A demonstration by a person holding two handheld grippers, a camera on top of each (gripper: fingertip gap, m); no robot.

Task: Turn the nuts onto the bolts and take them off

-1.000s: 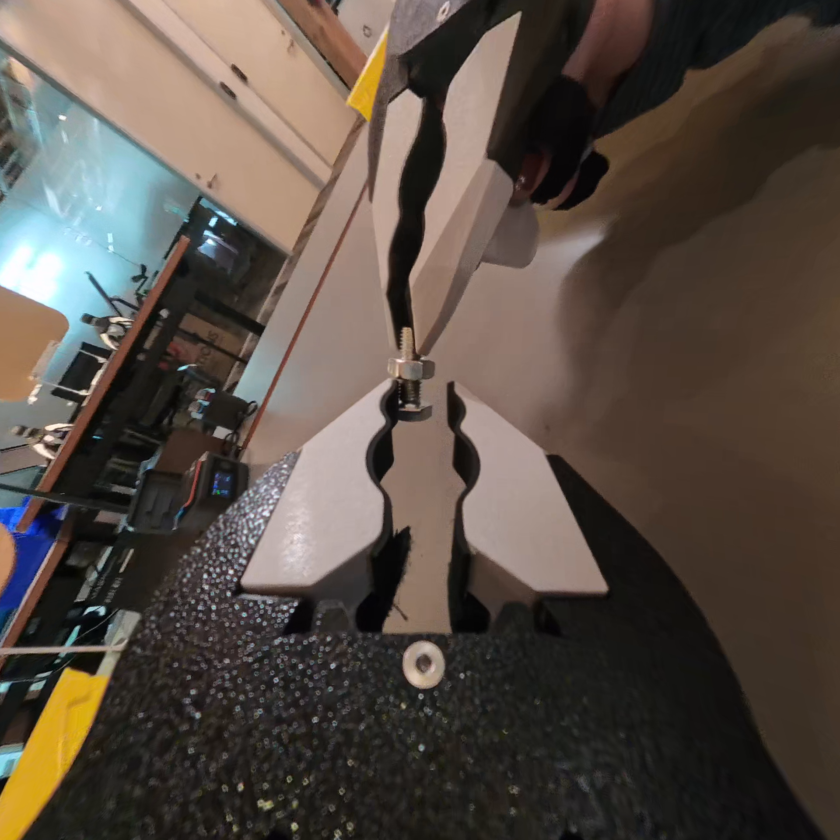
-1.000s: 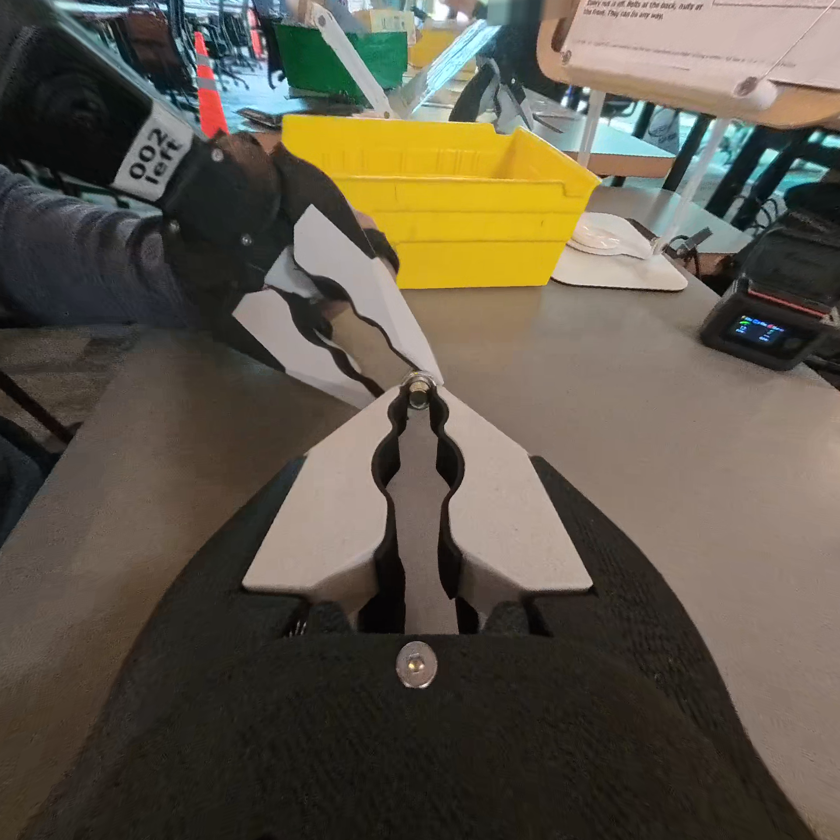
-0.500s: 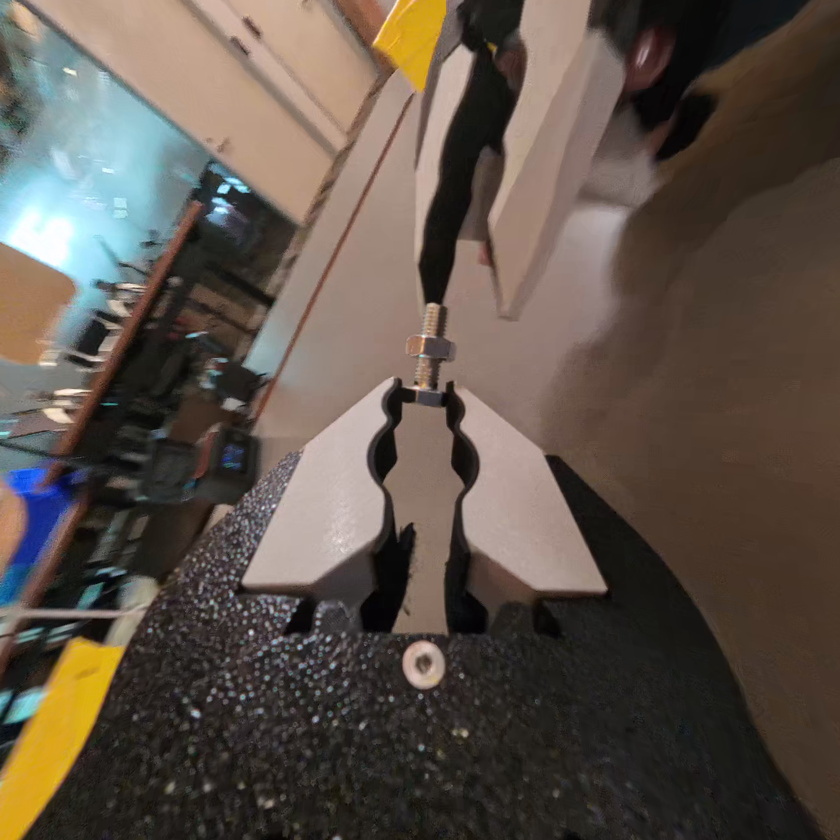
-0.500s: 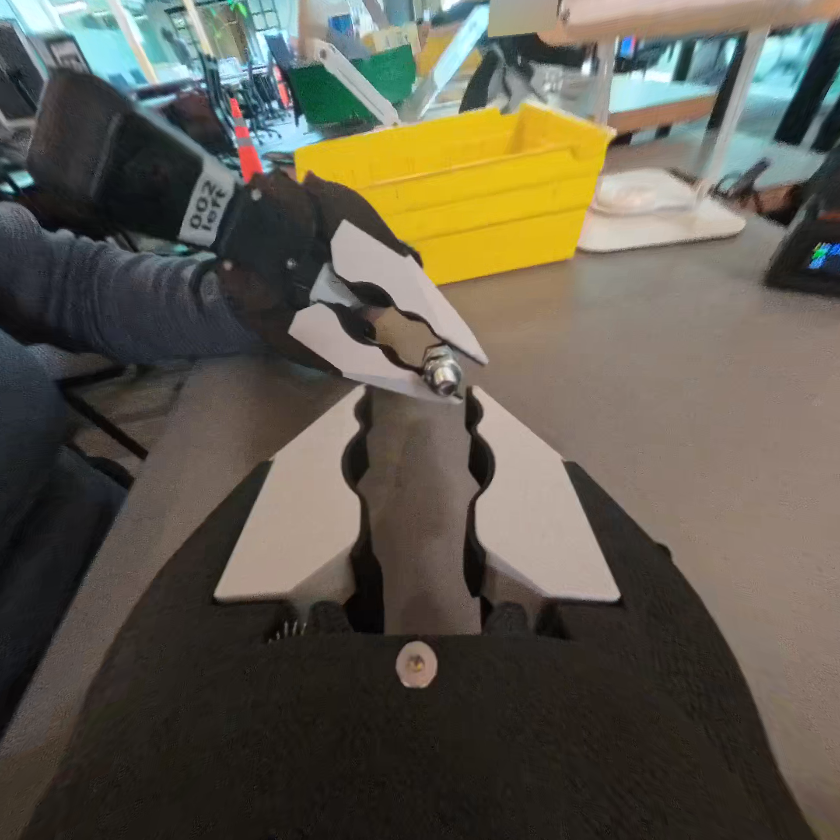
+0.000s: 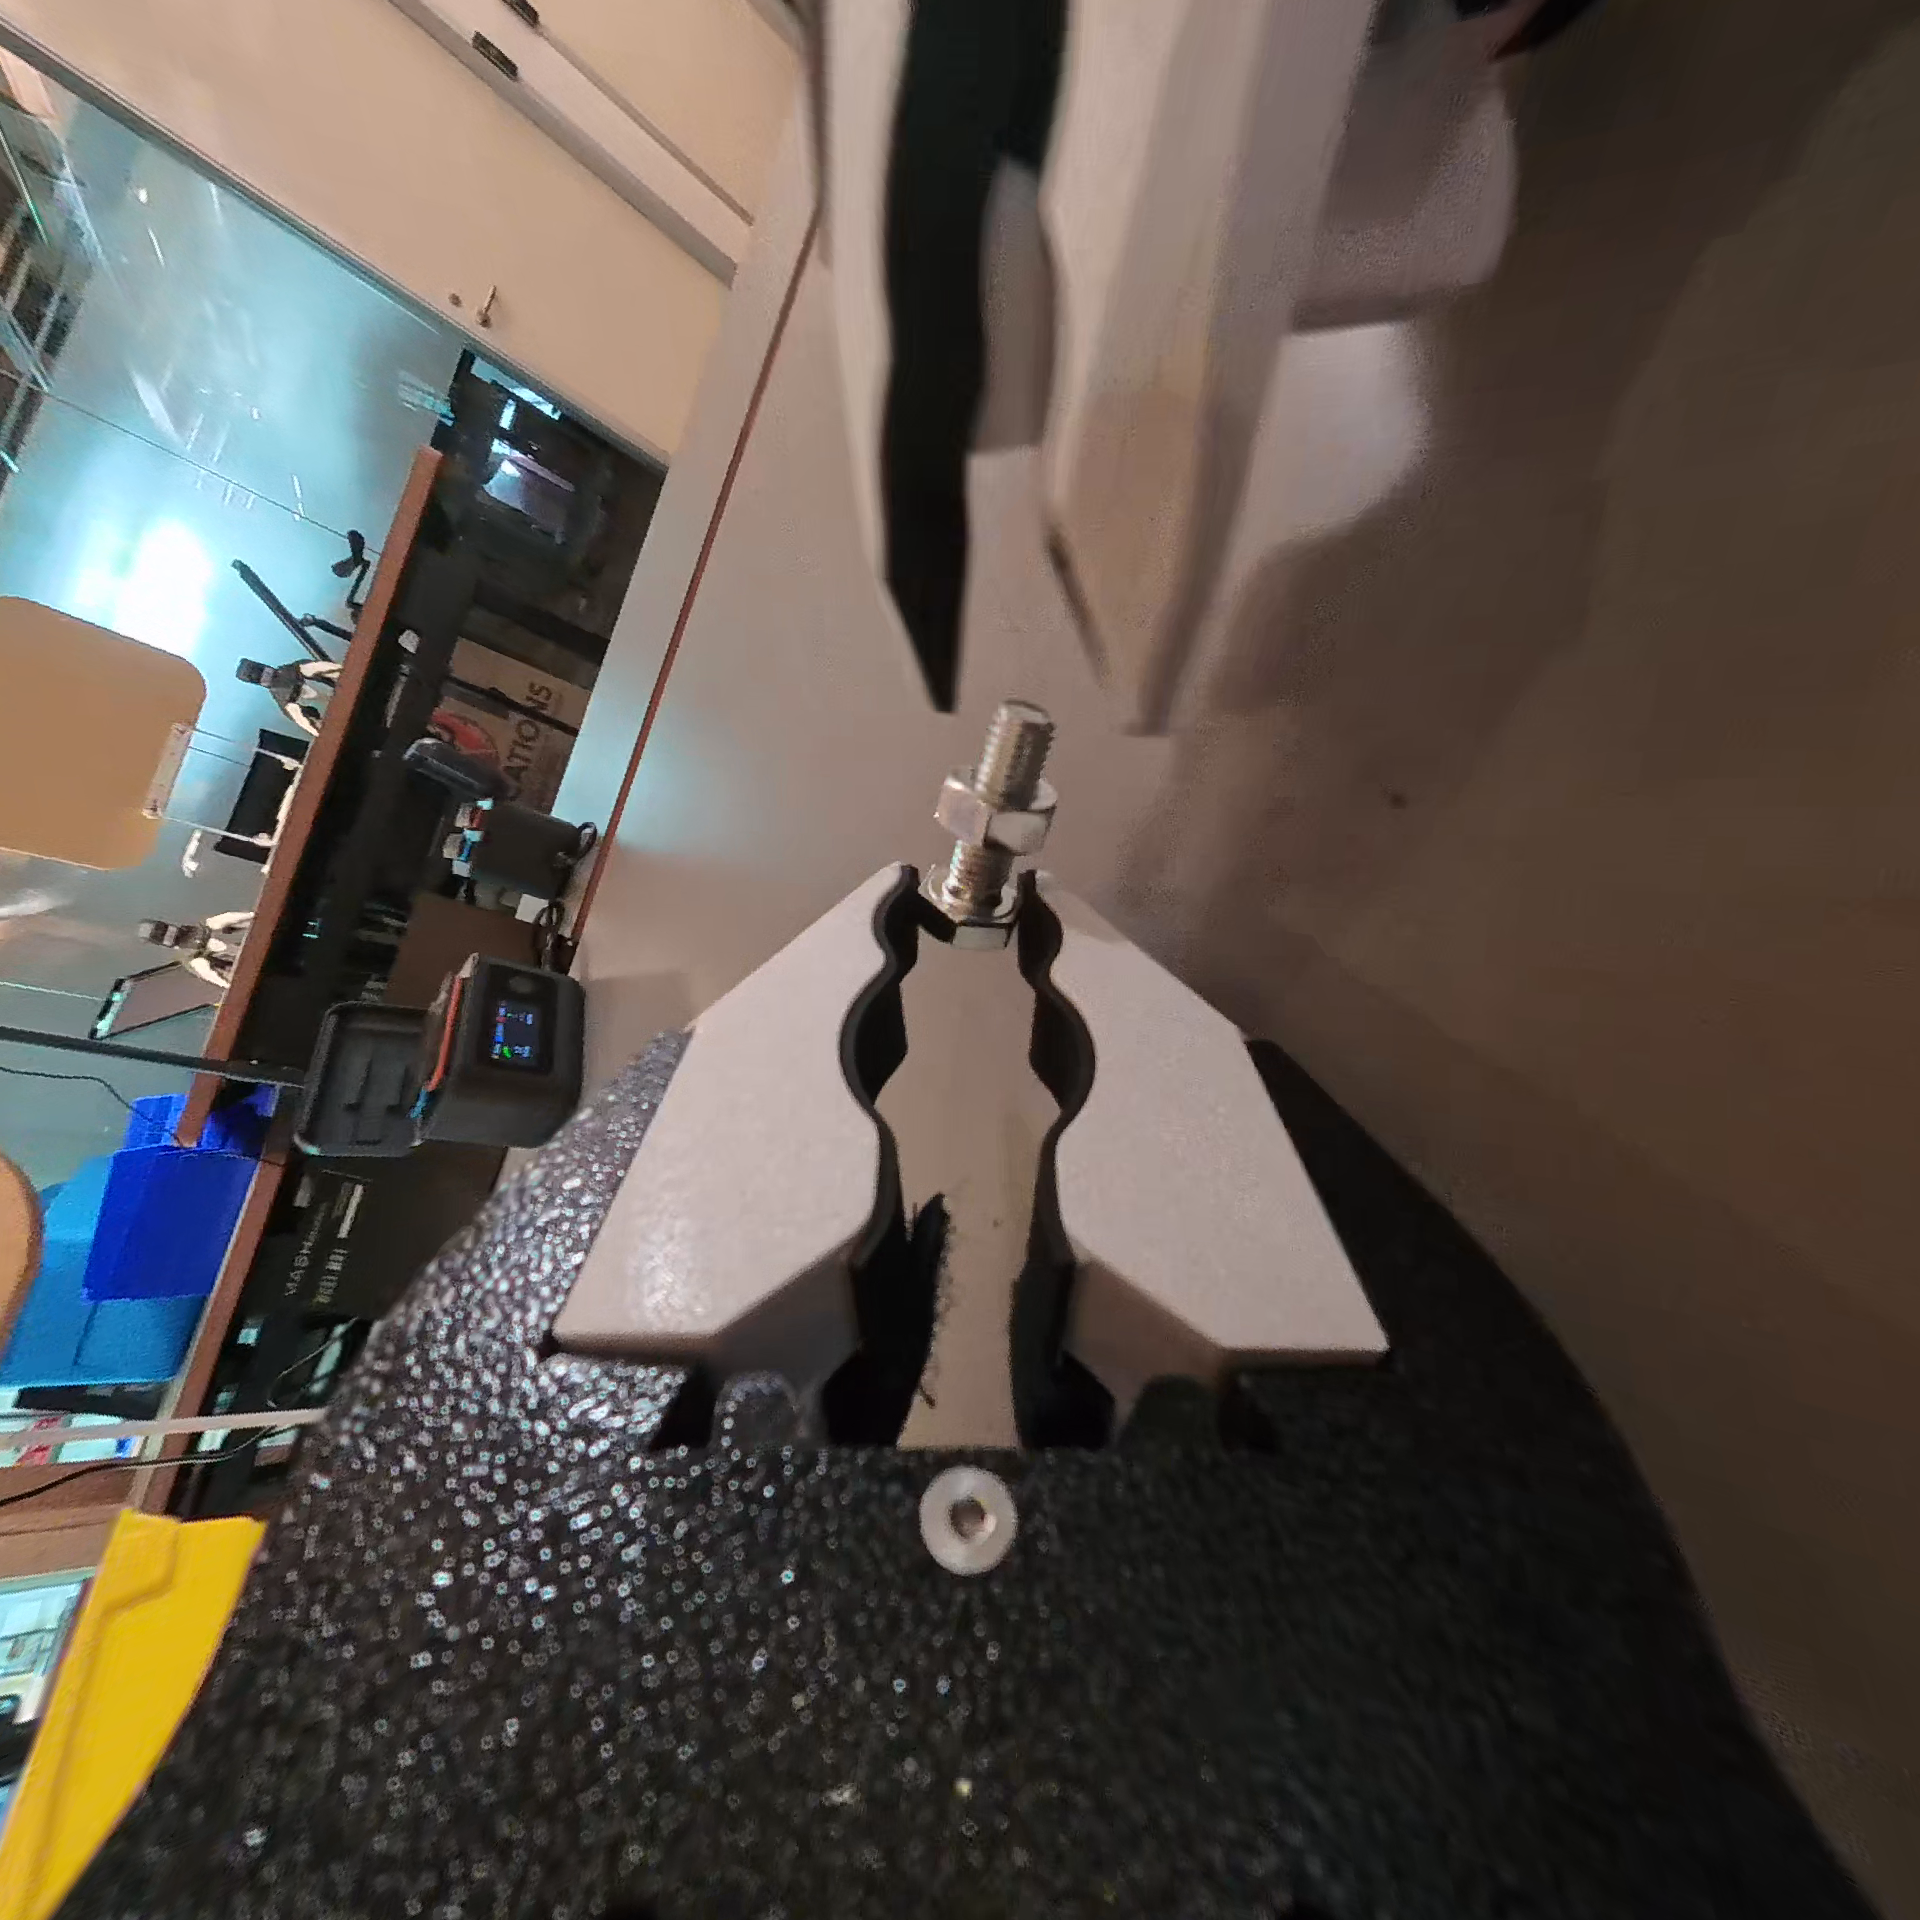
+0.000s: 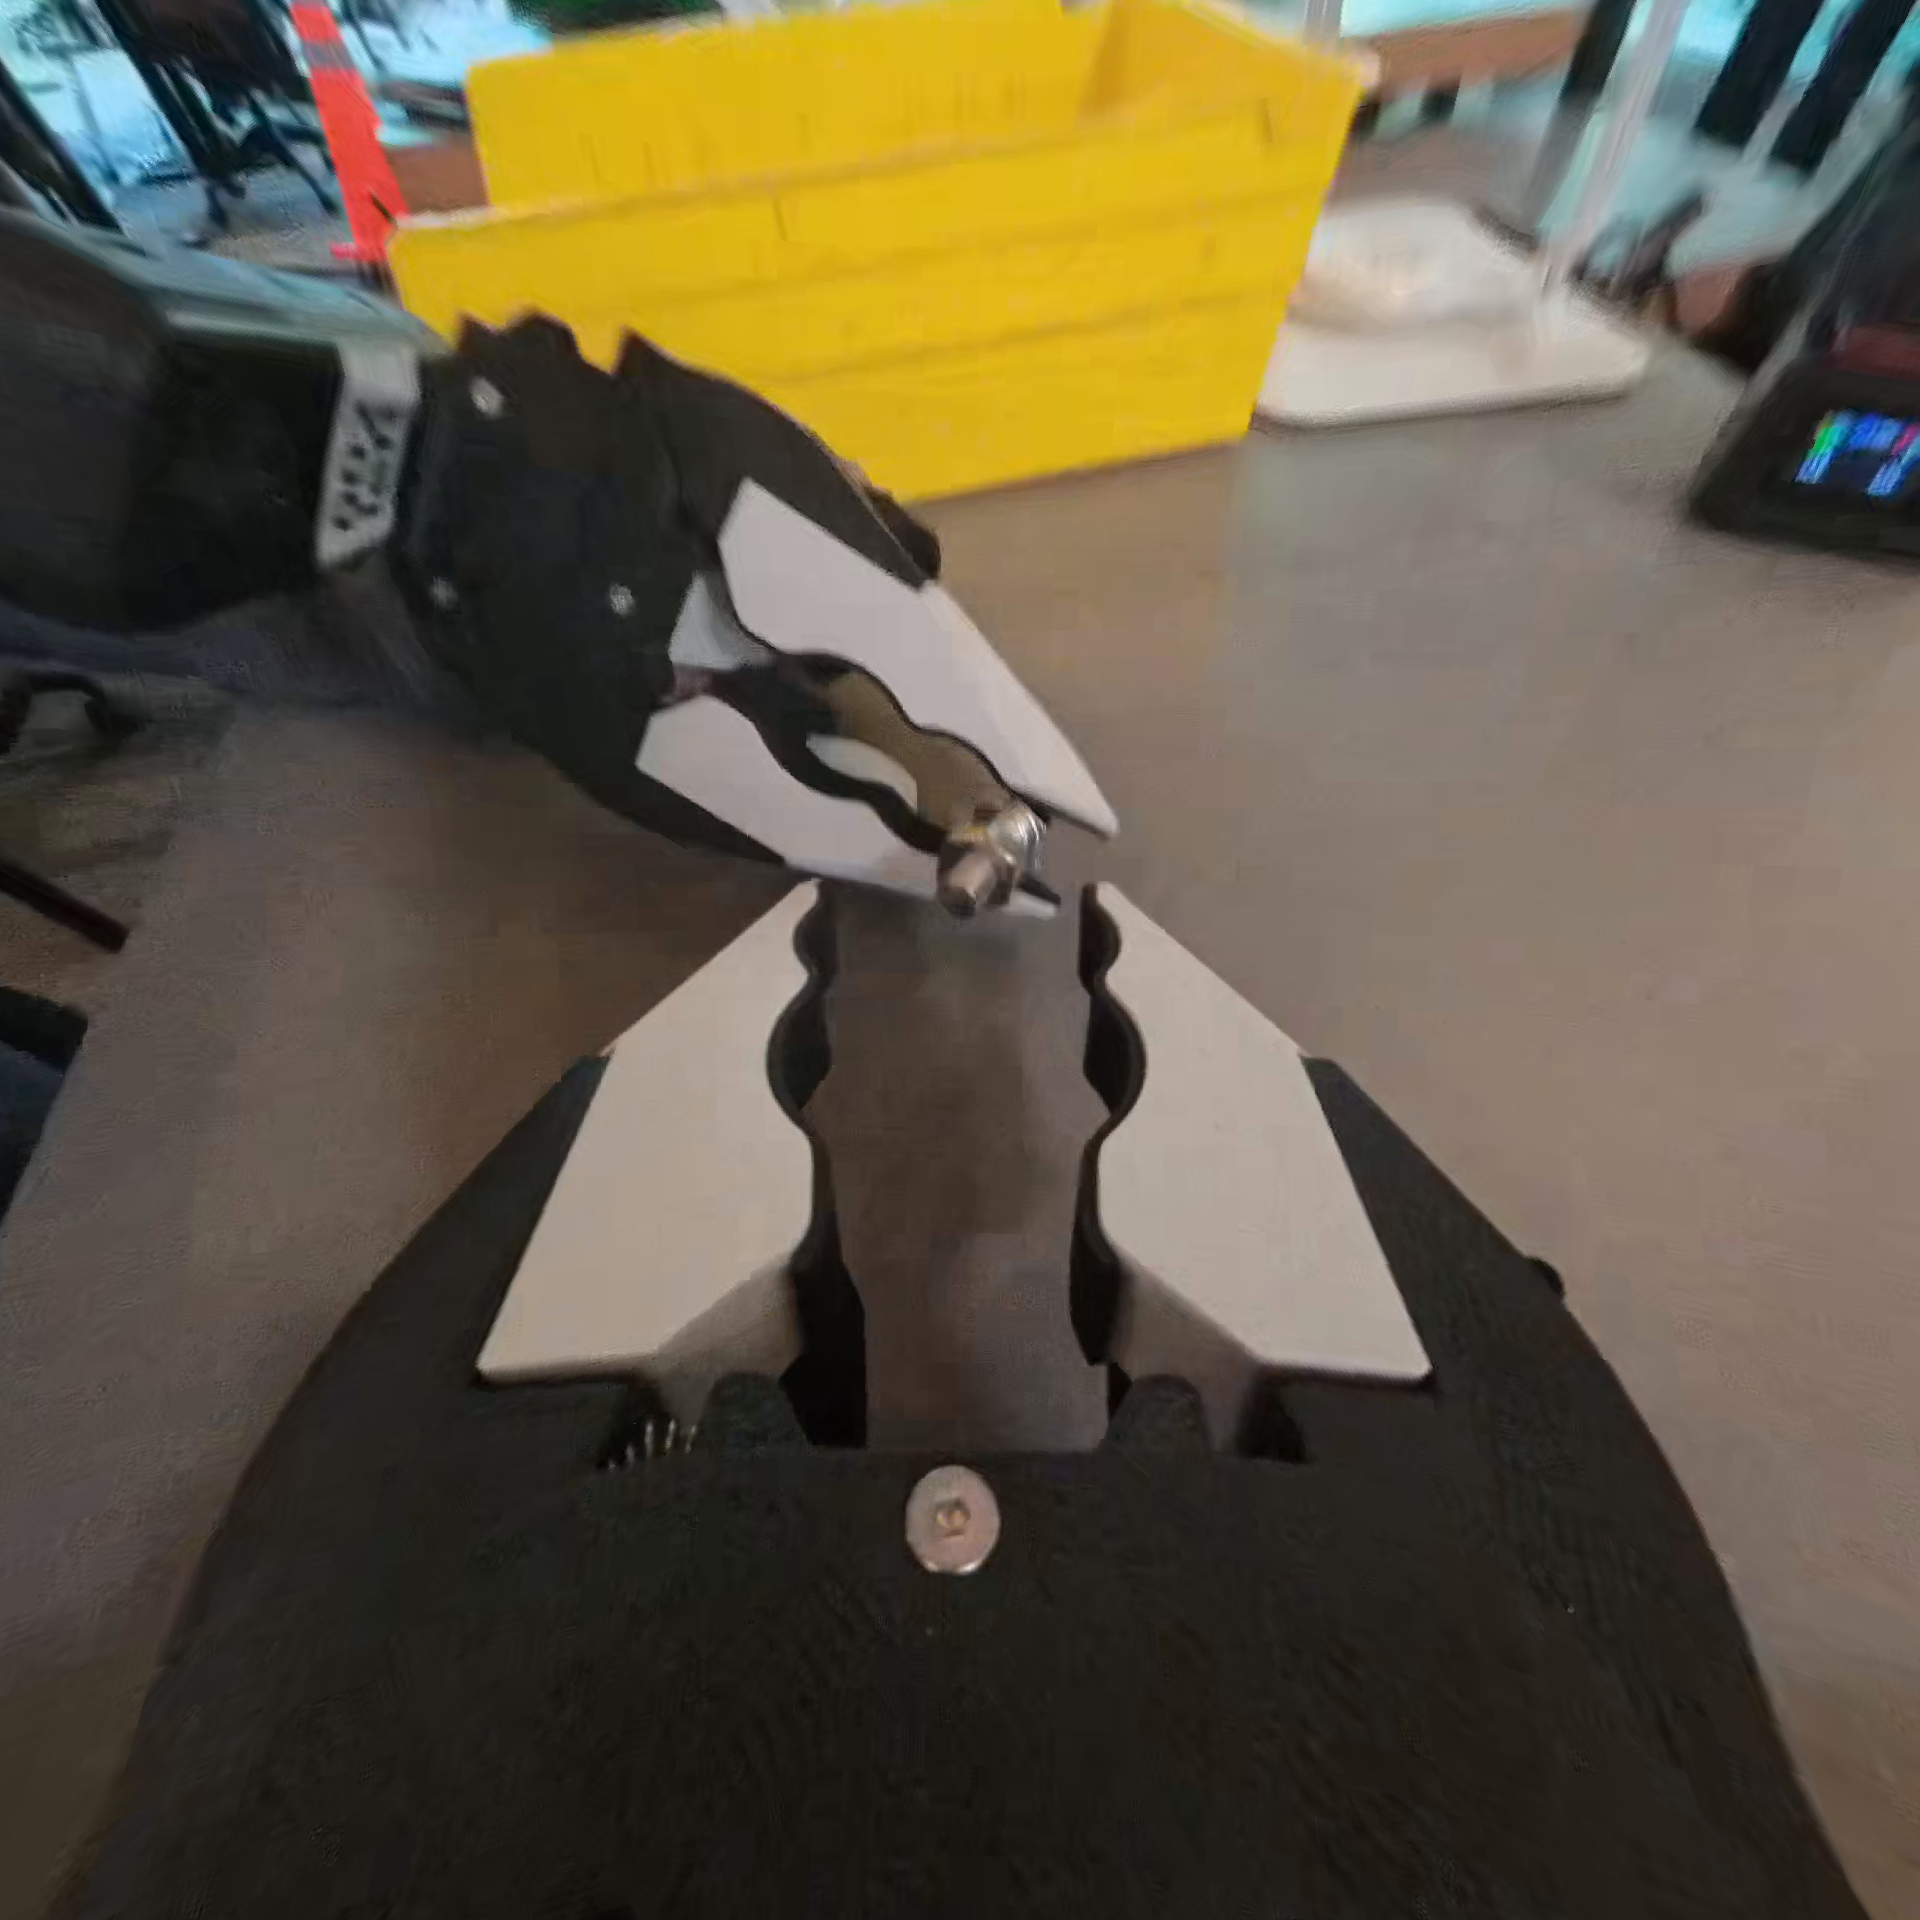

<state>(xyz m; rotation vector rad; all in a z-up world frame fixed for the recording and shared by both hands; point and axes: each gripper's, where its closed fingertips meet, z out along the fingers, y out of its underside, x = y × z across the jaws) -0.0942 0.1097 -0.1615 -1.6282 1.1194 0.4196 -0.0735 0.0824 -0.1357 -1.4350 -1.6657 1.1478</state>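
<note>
My left gripper (image 5: pixel 969 883) is shut on the head of a silver bolt (image 5: pixel 975 868), and holds it above the grey table (image 6: pixel 1507 852). A hex nut (image 5: pixel 997 816) sits partway down the thread, and the threaded end sticks out past it. My right gripper (image 6: pixel 951 899) is open and empty. In the right wrist view the left gripper (image 6: pixel 1060 862) comes in from the left, and the bolt (image 6: pixel 987 857) points at the gap between my right fingertips, just beyond them. In the left wrist view the right gripper (image 5: pixel 1039 707) is blurred above the bolt's tip, apart from it.
A yellow bin (image 6: pixel 883 239) stands at the back of the table. A black device with a small screen (image 6: pixel 1829 468) sits at the right, and also shows in the left wrist view (image 5: pixel 457 1070). A white stand base (image 6: pixel 1455 312) is beside the bin. A sleeve (image 6: pixel 125 665) lies at the left. My right fingertips sit around 4 cm from my left ones.
My right gripper, shut around the nut a second ago, has opened and drawn back from the bolt. My left gripper has closed on the bolt's head.
</note>
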